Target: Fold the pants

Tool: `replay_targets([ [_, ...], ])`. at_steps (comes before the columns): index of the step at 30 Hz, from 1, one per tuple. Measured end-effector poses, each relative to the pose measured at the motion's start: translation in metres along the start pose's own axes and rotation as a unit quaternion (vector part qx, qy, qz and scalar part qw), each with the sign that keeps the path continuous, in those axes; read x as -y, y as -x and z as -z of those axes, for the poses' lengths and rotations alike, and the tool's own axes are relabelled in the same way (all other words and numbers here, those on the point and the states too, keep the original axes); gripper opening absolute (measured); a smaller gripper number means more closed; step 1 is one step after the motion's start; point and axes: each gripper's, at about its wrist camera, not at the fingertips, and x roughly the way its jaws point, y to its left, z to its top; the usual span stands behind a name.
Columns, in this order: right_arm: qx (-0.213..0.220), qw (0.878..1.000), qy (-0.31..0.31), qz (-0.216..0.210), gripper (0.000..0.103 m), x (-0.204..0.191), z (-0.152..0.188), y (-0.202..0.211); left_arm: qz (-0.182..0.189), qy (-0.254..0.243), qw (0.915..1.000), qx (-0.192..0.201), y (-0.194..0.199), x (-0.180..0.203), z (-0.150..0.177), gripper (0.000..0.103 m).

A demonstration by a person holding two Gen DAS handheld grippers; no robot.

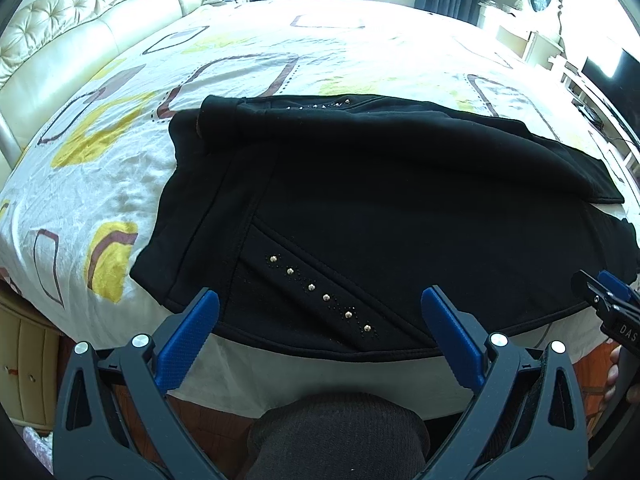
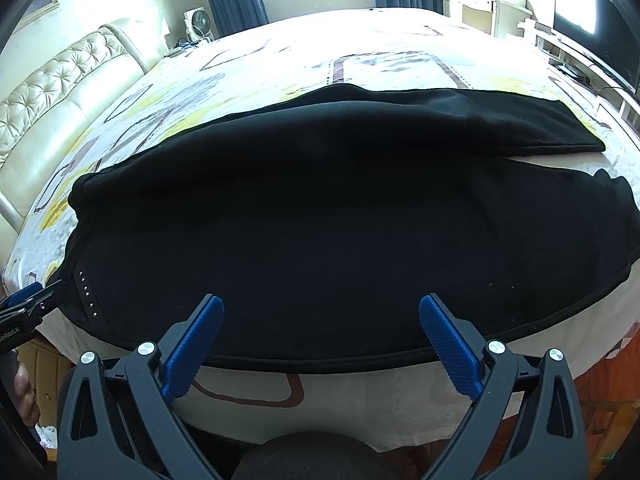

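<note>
Black pants (image 1: pixel 380 208) lie spread across the near side of the bed, waistband to the left and legs running right, one leg lying over the other. A diagonal row of gold studs (image 1: pixel 320 292) marks the pocket near the front hem. My left gripper (image 1: pixel 320 304) hovers open just above the near edge of the pants at the waist end, with nothing between its blue pads. In the right wrist view the pants (image 2: pixel 340 232) fill the middle, and my right gripper (image 2: pixel 320 312) stands open over their near edge, further along the legs. Each gripper shows at the other view's edge.
The bed (image 1: pixel 100 168) has a white cover with yellow and brown shapes. A tufted cream headboard (image 1: pixel 80 32) rises at the left. A fan (image 2: pixel 200 22) and dark curtains stand behind. White furniture and a dark screen (image 2: pixel 600 36) line the right. A wooden cabinet (image 1: pixel 24 360) sits low left.
</note>
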Motion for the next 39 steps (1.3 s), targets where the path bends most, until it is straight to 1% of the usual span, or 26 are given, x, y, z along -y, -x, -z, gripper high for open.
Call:
replay_targets([
  [3,0.001,1.0,0.008,-0.03,0.098,0.001,-0.008,0.007,0.021,-0.005,0.9998,-0.005,0.005,-0.009,-0.009,0.101],
  [6,0.013,0.998,0.023,-0.053,0.098,0.001,-0.02,0.013,0.08,0.013,0.9965,-0.022,0.007,-0.037,-0.03,0.101],
  [8,0.018,0.998,0.028,-0.048,0.098,0.003,-0.028,0.014,0.118,0.015,0.9922,-0.037,-0.002,-0.064,-0.05,0.101],
  [9,0.02,0.998,0.028,-0.05,0.098,0.006,-0.033,0.014,0.124,0.015,0.9913,-0.04,-0.006,-0.075,-0.058,0.101],
  [12,0.023,0.998,0.027,-0.06,0.098,0.01,-0.051,0.008,0.109,0.032,0.9925,-0.044,-0.026,-0.118,-0.093,0.101],
  [13,0.025,0.997,0.027,-0.062,0.098,0.01,-0.057,0.005,0.121,0.045,0.9902,-0.054,-0.038,-0.134,-0.108,0.101],
  [15,0.028,0.997,0.024,-0.073,0.098,0.01,-0.071,-0.003,0.156,0.068,0.983,-0.069,-0.061,-0.158,-0.13,0.101],
  [17,0.03,0.995,0.025,-0.088,0.098,0.009,-0.083,-0.009,0.212,0.098,0.9686,-0.086,-0.093,-0.183,-0.153,0.101],
  [18,0.032,0.994,0.03,-0.096,0.098,0.006,-0.09,-0.012,0.228,0.106,0.9635,-0.091,-0.101,-0.187,-0.158,0.101],
  [19,0.042,0.993,0.035,-0.107,0.098,0.003,-0.097,-0.014,0.248,0.119,0.956,-0.103,-0.118,-0.195,-0.165,0.101],
  [20,0.045,0.992,0.041,-0.11,0.098,0.002,-0.102,-0.016,0.252,0.13,0.9519,-0.116,-0.134,-0.201,-0.171,0.101],
  [21,0.048,0.992,0.049,-0.109,0.098,-0.001,-0.109,-0.02,0.249,0.136,0.9502,-0.129,-0.149,-0.206,-0.175,0.101],
  [24,0.046,0.991,0.069,-0.101,0.098,-0.009,-0.126,-0.033,0.243,0.135,0.9481,-0.155,-0.18,-0.207,-0.18,0.101],
  [25,0.044,0.991,0.076,-0.103,0.098,-0.011,-0.13,-0.038,0.252,0.134,0.9448,-0.161,-0.187,-0.204,-0.181,0.101],
  [27,0.04,0.989,0.093,-0.105,0.098,-0.017,-0.136,-0.046,0.273,0.121,0.9409,-0.159,-0.189,-0.195,-0.186,0.101],
  [28,0.038,0.988,0.101,-0.107,0.098,-0.018,-0.14,-0.05,0.291,0.118,0.9364,-0.156,-0.183,-0.193,-0.188,0.101],
  [30,0.033,0.986,0.114,-0.114,0.098,-0.02,-0.148,-0.059,0.332,0.114,0.9242,-0.15,-0.178,-0.184,-0.195,0.101],
  [31,0.027,0.985,0.12,-0.122,0.098,-0.021,-0.153,-0.064,0.339,0.112,0.9225,-0.146,-0.175,-0.183,-0.195,0.101],
  [33,0.016,0.983,0.128,-0.133,0.098,-0.021,-0.162,-0.074,0.342,0.104,0.9236,-0.14,-0.177,-0.178,-0.2,0.101],
  [35,0.009,0.978,0.146,-0.149,0.098,-0.021,-0.174,-0.08,0.336,0.095,0.9265,-0.139,-0.184,-0.174,-0.203,0.098],
  [36,0.001,0.974,0.163,-0.154,0.098,-0.023,-0.182,-0.086,0.334,0.091,0.9277,-0.14,-0.184,-0.172,-0.203,0.085],
  [37,-0.006,0.972,0.18,-0.148,0.098,-0.025,-0.188,-0.092,0.326,0.086,0.9308,-0.142,-0.193,-0.17,-0.206,0.071],
  [38,-0.013,0.97,0.2,-0.136,0.098,-0.028,-0.197,-0.1,0.316,0.081,0.9342,-0.144,-0.196,-0.169,-0.206,0.068],
  [39,-0.026,0.967,0.219,-0.132,0.098,-0.029,-0.204,-0.108,0.313,0.08,0.9349,-0.147,-0.199,-0.17,-0.206,0.065],
])
